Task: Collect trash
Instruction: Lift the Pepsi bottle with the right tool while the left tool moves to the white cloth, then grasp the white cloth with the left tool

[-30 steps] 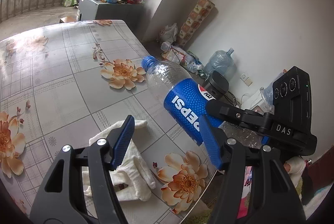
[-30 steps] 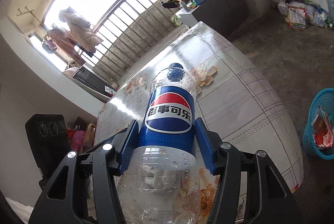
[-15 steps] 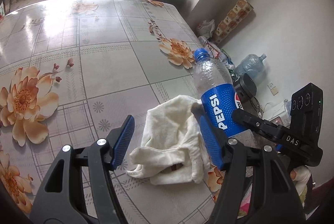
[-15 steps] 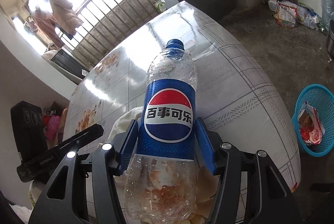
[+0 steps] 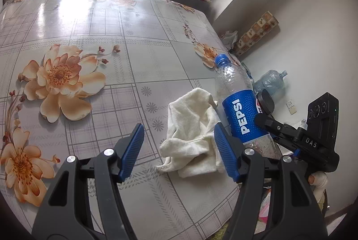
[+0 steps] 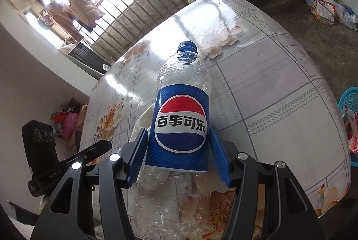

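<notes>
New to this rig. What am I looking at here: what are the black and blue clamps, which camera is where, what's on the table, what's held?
No robot: a person holds a hand-held gripper in each hand, each with a fisheye camera looking along its blue fingers. The left wrist view shows the left hand-held gripper, open above a crumpled white cloth on the flowered table. The right wrist view shows the right hand-held gripper shut on an empty Pepsi bottle with its blue cap on. A blue basket stands on the floor past the table edge.
</notes>
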The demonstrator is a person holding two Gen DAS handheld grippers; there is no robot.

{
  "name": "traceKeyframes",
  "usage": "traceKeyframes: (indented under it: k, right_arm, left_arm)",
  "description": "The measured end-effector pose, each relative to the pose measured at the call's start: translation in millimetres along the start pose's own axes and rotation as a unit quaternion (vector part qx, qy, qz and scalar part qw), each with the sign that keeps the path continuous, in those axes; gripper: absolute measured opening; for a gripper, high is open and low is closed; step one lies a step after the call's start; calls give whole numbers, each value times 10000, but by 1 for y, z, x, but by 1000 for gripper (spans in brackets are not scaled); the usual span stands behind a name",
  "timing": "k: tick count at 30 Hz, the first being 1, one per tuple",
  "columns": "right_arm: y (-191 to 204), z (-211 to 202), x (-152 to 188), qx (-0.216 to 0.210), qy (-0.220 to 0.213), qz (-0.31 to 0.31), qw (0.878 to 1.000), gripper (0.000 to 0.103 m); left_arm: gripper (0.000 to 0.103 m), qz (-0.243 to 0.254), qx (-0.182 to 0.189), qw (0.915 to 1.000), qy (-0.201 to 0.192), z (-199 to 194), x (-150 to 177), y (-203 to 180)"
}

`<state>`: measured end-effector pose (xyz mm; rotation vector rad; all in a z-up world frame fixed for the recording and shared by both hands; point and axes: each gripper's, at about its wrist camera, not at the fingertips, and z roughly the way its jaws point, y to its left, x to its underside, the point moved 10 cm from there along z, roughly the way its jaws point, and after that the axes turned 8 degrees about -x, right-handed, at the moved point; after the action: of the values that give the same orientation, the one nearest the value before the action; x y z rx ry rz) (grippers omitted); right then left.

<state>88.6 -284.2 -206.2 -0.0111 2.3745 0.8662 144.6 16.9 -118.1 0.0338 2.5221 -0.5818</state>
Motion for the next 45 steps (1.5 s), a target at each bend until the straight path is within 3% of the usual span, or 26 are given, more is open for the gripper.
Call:
traceKeyframes:
  k: [3, 6, 12, 25, 29, 35, 39, 45]
  right_arm:
    - [-13, -15, 2, 162, -34, 135, 9998, 55]
    - [-20, -25, 6, 221, -64, 262, 9994, 55]
    - [-25, -32, 8, 287, -66, 342, 9990, 56]
    - [-26, -22, 2, 268, 71, 479, 9985, 68]
    - [-32, -16, 7, 335, 149, 661, 9971, 68]
    - [-40, -9, 15, 71, 189, 1055, 9942, 68]
    - [-39, -8, 16, -39, 184, 1119, 9935, 60]
    - [-39, -10, 16, -101, 118, 1179, 9929, 58]
  left_arm:
    - [61, 410, 232, 9989, 33, 6, 6, -35]
    - [61, 888, 163, 9959, 33, 18, 13, -61]
    - [59, 1558, -522, 9864, 91, 51, 14, -76]
    - [36, 1654, -837, 9826, 78, 56, 13, -69]
    - [28, 1722, -853, 9813, 65, 56, 13, -72]
    - [23, 1866, -925, 9781, -16, 53, 13, -77]
    - [21, 1886, -928, 9776, -56, 48, 14, -78]
    - [16, 1934, -921, 9767, -132, 41, 15, -80]
